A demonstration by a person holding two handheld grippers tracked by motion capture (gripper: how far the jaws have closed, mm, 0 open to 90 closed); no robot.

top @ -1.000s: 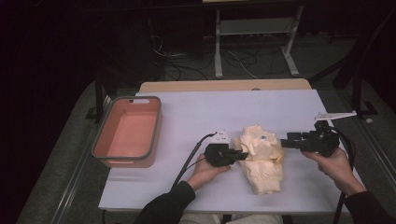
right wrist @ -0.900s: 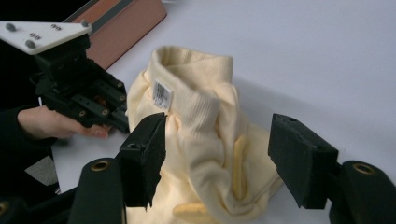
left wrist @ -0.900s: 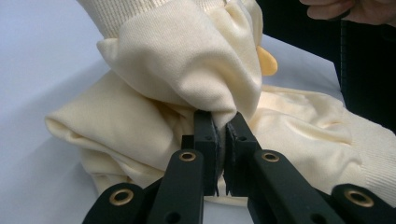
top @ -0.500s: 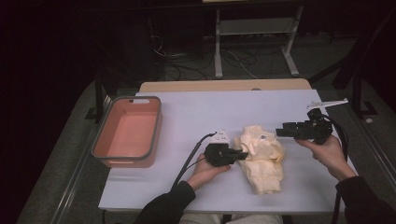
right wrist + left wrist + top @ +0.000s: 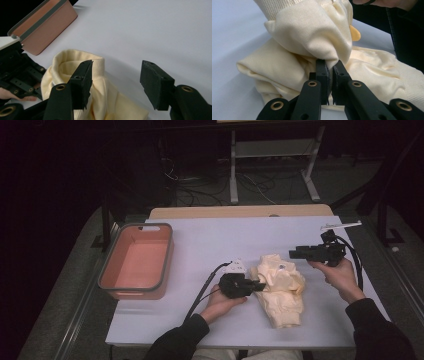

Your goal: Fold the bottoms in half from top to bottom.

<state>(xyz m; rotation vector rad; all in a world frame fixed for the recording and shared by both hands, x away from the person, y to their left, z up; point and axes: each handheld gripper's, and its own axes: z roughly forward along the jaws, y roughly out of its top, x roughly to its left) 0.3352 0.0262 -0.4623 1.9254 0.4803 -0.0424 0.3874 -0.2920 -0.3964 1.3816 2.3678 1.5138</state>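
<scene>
A: Where is the cream knitted sweater [image 5: 279,287] lying?

B: Bunched on the pale lavender tabletop [image 5: 215,242], in a dark room with cables on the floor. The left gripper [image 5: 329,75] is clenching a fold of it.

A: And the salmon plastic bin with a grey rim [image 5: 136,261]?

B: Sitting empty, well left of it.

A: The right gripper [image 5: 295,254]?

B: Hovering just above the sweater's far end, its 2 jaws parted but just closing, gripping nothing.

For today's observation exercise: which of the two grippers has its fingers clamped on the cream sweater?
The left gripper: its fingers pinch a fold of the sweater. The right gripper is open, holding nothing.
</scene>
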